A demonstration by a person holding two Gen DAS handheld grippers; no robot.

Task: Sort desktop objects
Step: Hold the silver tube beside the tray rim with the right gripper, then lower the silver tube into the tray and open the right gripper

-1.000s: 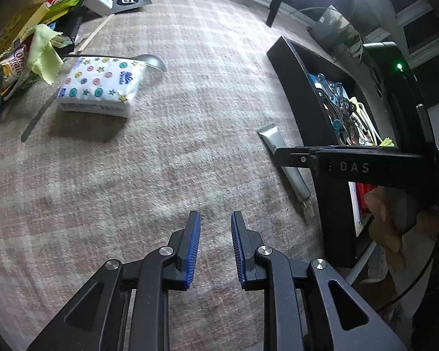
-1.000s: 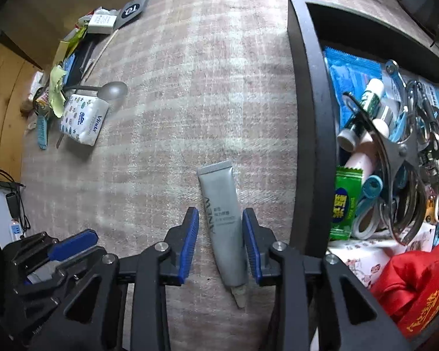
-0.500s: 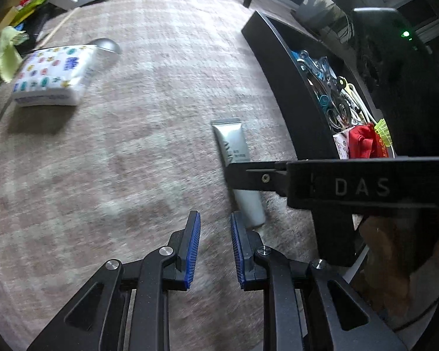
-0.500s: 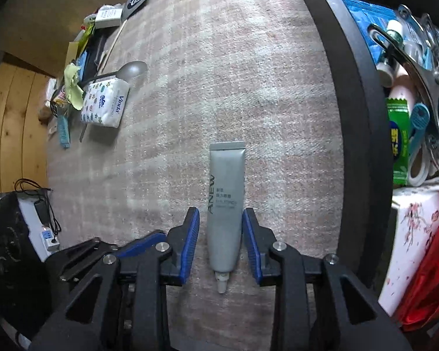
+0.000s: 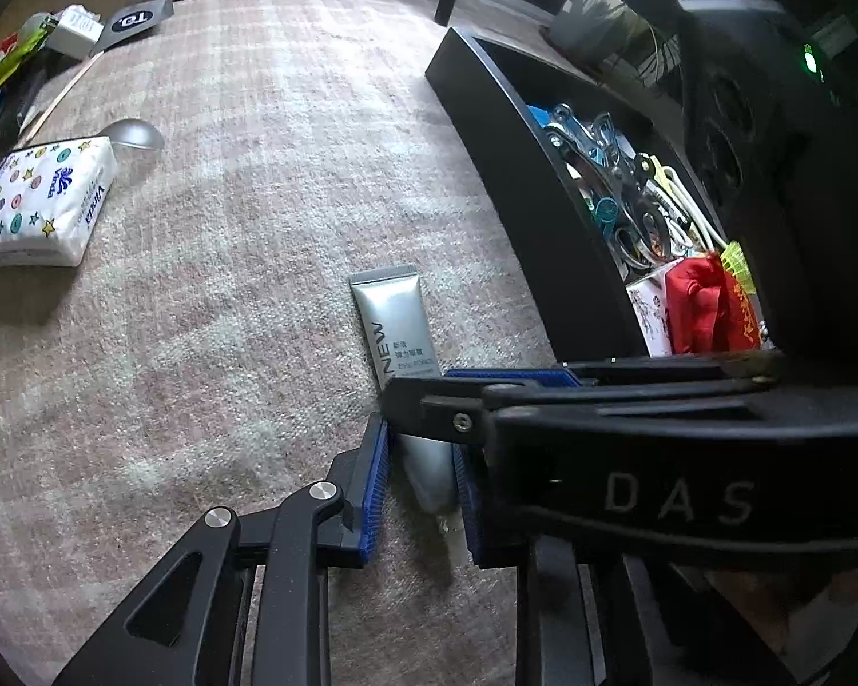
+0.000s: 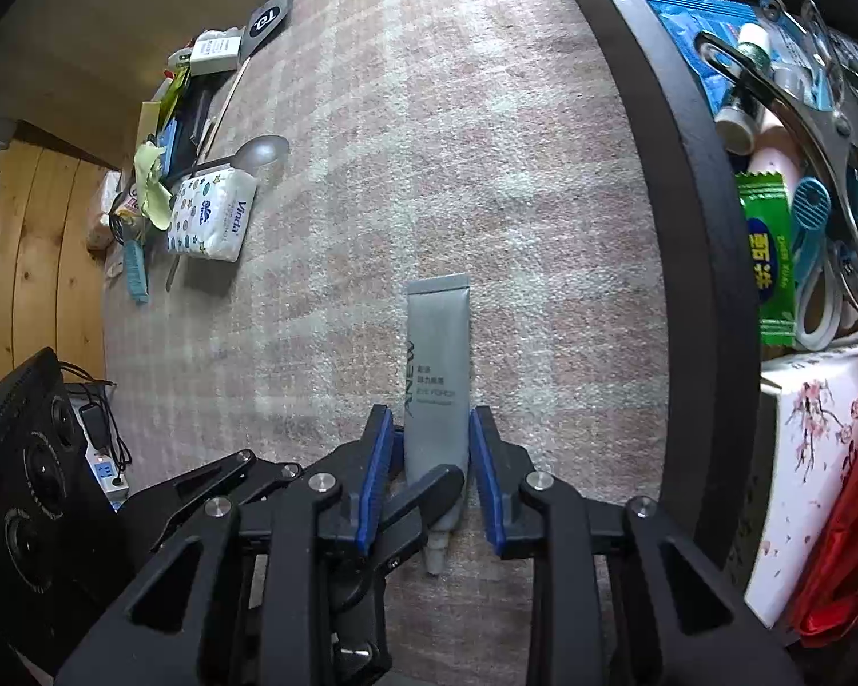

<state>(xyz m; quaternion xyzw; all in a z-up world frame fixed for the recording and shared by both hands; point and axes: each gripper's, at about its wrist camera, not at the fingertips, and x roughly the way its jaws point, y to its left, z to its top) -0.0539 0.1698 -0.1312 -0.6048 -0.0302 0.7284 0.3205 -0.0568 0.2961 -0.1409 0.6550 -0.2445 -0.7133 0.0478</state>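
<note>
Clearly light, soft silver tube (image 6: pixel 436 366): right gripper (image 6: pixel 432 474) jaws, just closing, straddle its lower body, not yet pinching. Left gripper (image 5: pixel 417 486) also straddles it unclenched; squeeze the body gently near the cap.

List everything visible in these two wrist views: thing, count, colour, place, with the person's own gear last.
cream tube: one, silver-grey, flat on the cloth, between both grippers' pads.
black bin: one, right of the tube, full of sorted items.
green sachet: one, inside the bin.
red fabric pouch: one, at the bin's near end.
tissue pack: one, white with coloured dots, far left.
spoon: one, metal, behind the tissue pack.
clutter pile: several, mixed colours, far left edge.
checked cloth: one, pinkish, covering the table.
left gripper: black, blue pads, astride the tube's cap end.
right gripper: black, blue pads, jaws just been closing around the tube.
</note>
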